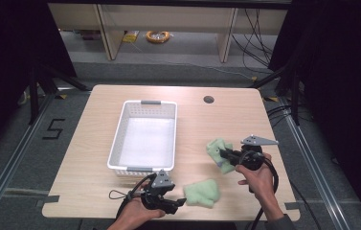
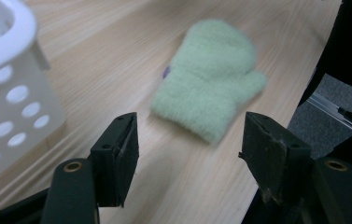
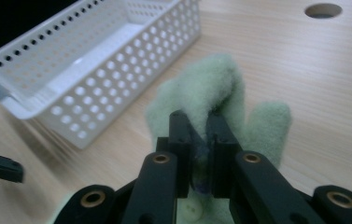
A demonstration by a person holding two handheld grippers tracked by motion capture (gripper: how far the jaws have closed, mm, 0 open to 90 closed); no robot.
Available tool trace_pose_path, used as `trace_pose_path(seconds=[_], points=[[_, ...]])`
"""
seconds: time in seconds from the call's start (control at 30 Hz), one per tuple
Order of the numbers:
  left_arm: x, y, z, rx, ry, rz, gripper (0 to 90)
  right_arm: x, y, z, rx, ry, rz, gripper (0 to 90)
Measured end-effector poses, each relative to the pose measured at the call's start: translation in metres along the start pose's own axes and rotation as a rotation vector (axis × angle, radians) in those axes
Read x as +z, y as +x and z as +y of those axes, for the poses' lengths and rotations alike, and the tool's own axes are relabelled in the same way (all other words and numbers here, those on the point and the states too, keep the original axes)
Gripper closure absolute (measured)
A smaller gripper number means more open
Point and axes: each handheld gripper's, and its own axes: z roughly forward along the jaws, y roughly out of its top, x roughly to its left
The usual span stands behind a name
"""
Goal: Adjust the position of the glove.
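Note:
Two pale green fuzzy mittens lie on the wooden table (image 1: 96,143). One mitten (image 1: 201,192) (image 2: 208,91) rests flat near the front edge, just ahead of my left gripper (image 1: 180,202) (image 2: 187,140), whose jaws stand open with nothing between them. The other mitten (image 1: 219,152) (image 3: 211,88) sits at the right, bunched up and pinched between the jaws of my right gripper (image 1: 223,154) (image 3: 200,122), which is shut on it. A white perforated basket (image 1: 145,136) (image 3: 85,60) (image 2: 5,88) stands empty at the table's middle, left of both mittens.
A round cable hole (image 1: 208,99) (image 3: 323,10) marks the table's far right. The table's front edge runs close behind the left gripper, and its right edge lies beyond the right hand. Shelving legs and cables sit on the floor past the table.

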Motion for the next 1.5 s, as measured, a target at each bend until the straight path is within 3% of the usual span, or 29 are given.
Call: trace_pose_path(seconds=[0.07,0.13,0.17,0.2,0.23,0.27,0.47,0.5,0.53,0.57,0.6,0.63,0.67,0.73,0.8,0.83,0.87,0.9,0.97,1.03,1.07,1.1,1.2,1.23,1.33,1.43,1.47,1.5], points=[[0.001,-0.003,0.003,0.010,-0.004,-0.004,36.4,0.001,0.009,0.001,-0.014,-0.011,0.021,83.0],[0.003,-0.007,0.005,0.036,-0.002,-0.002,36.5,0.002,0.017,0.002,0.005,-0.009,0.030,83.0],[0.006,-0.009,0.007,0.047,-0.005,0.001,36.4,0.005,0.029,0.003,-0.010,0.002,0.053,83.0],[0.009,-0.011,0.009,0.039,-0.014,-0.002,36.4,0.005,0.029,0.003,-0.010,0.002,0.053,83.0],[0.012,-0.014,0.012,0.039,-0.005,-0.004,36.5,0.010,0.038,0.003,-0.035,-0.011,0.074,82.9],[0.015,-0.015,0.014,0.052,-0.007,0.000,36.4,0.011,0.042,0.003,-0.025,0.005,0.084,82.9],[0.027,-0.019,0.022,0.031,-0.035,-0.001,36.7,0.020,0.057,0.002,-0.052,0.015,0.129,82.8],[0.032,-0.019,0.024,-0.006,-0.059,0.002,36.9,0.021,0.062,0.002,-0.036,0.027,0.139,82.7],[0.032,-0.017,0.025,0.010,-0.044,0.010,37.2,0.022,0.061,0.002,-0.070,0.018,0.130,82.7],[0.035,-0.017,0.026,-0.007,-0.059,0.009,37.3,0.022,0.063,0.001,-0.055,0.027,0.132,82.7],[0.036,-0.018,0.027,-0.018,-0.059,0.016,38.0,0.023,0.063,0.000,-0.071,0.021,0.131,82.7],[0.038,-0.018,0.027,-0.020,-0.072,0.017,38.8,0.024,0.064,-0.001,-0.044,0.026,0.148,82.6],[0.037,-0.017,0.028,-0.010,-0.056,0.015,39.6,0.025,0.065,-0.002,-0.048,0.025,0.148,82.6],[0.039,-0.018,0.030,-0.019,-0.075,0.014,41.4,0.026,0.068,-0.003,-0.026,0.029,0.155,82.5],[0.040,-0.019,0.030,-0.039,-0.093,0.012,43.0,0.026,0.068,-0.003,-0.031,0.031,0.155,82.5],[0.040,-0.018,0.032,-0.048,-0.106,0.009,44.3,0.027,0.067,-0.003,-0.071,0.021,0.148,82.5],[0.040,-0.018,0.032,-0.048,-0.106,0.009,46.3,0.026,0.070,-0.004,-0.036,0.021,0.147,82.4],[0.039,-0.018,0.033,-0.060,-0.119,0.026,50.1,0.026,0.070,-0.004,-0.032,0.017,0.149,82.4],[0.038,-0.014,0.033,-0.023,-0.107,0.031,60.0,0.027,0.068,-0.005,-0.053,0.014,0.155,82.4],[0.037,-0.012,0.033,-0.024,-0.112,0.028,68.9,0.027,0.068,-0.005,-0.059,0.006,0.164,82.4],[0.035,-0.012,0.032,-0.015,-0.115,0.036,73.0,0.025,0.069,-0.005,-0.039,0.023,0.159,82.4],[0.034,-0.011,0.032,0.000,-0.106,0.025,75.4,0.025,0.068,-0.005,-0.048,0.000,0.161,82.4],[0.031,-0.011,0.031,-0.008,-0.118,0.023,78.6,0.023,0.068,-0.006,-0.042,0.003,0.151,82.4],[0.027,-0.009,0.031,-0.007,-0.108,0.012,79.5,0.020,0.068,-0.008,-0.008,0.013,0.150,82.4],[0.021,-0.008,0.028,0.008,-0.097,0.007,81.1,0.015,0.063,-0.013,-0.024,0.018,0.152,82.4],[0.015,-0.010,0.025,0.014,-0.084,-0.046,81.8,0.009,0.066,-0.021,0.028,0.028,0.159,82.4],[0.015,-0.010,0.025,0.014,-0.084,-0.046,82.0,0.007,0.064,-0.023,-0.004,0.022,0.159,82.3],[0.014,-0.011,0.023,0.028,-0.079,-0.060,82.0,0.007,0.064,-0.023,-0.004,0.022,0.159,82.3]])
